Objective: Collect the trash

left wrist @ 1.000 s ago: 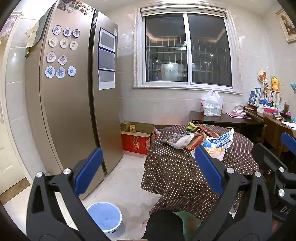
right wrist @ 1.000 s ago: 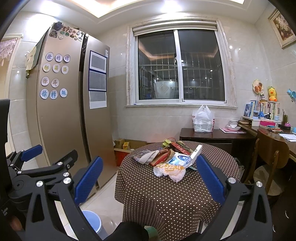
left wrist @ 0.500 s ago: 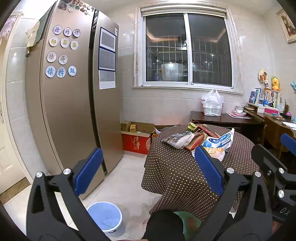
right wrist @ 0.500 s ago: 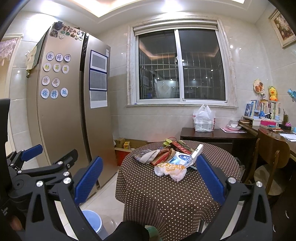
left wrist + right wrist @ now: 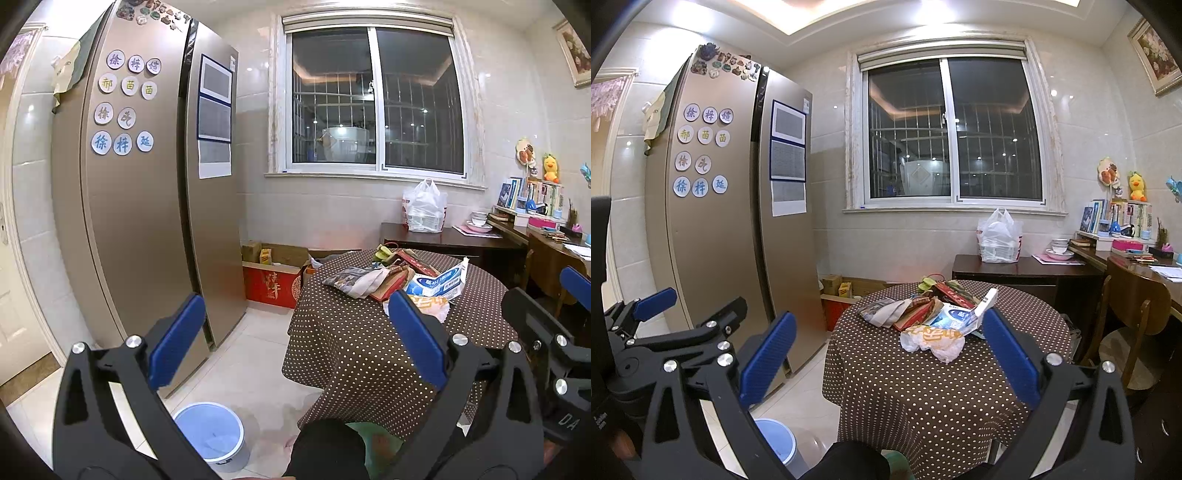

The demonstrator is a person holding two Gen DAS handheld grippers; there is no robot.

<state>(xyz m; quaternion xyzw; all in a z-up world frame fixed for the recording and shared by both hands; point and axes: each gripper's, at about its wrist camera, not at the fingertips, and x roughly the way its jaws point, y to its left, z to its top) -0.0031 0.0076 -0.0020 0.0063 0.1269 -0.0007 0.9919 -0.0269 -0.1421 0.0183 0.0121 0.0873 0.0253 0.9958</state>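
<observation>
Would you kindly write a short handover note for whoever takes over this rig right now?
Left tool: open, empty, held in the air short of the table.
Right tool: open, empty, likewise.
Trash: crumpled white plastic wrapper, blue-and-white carton and other packets piled on the round brown polka-dot table.
Light blue plastic bin stands on the floor left of the table.
Done: nothing collected yet.
Left: pick up each piece and bin it.

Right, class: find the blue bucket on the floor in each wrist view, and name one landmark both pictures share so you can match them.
Left wrist view: the blue bucket stands on the floor at the bottom, left of centre, seen between the left gripper's arms.
Right wrist view: the bucket sits at the bottom left, partly hidden behind the right gripper's arm.
Shared landmark: the polka-dot table, to the bucket's right in both.
</observation>
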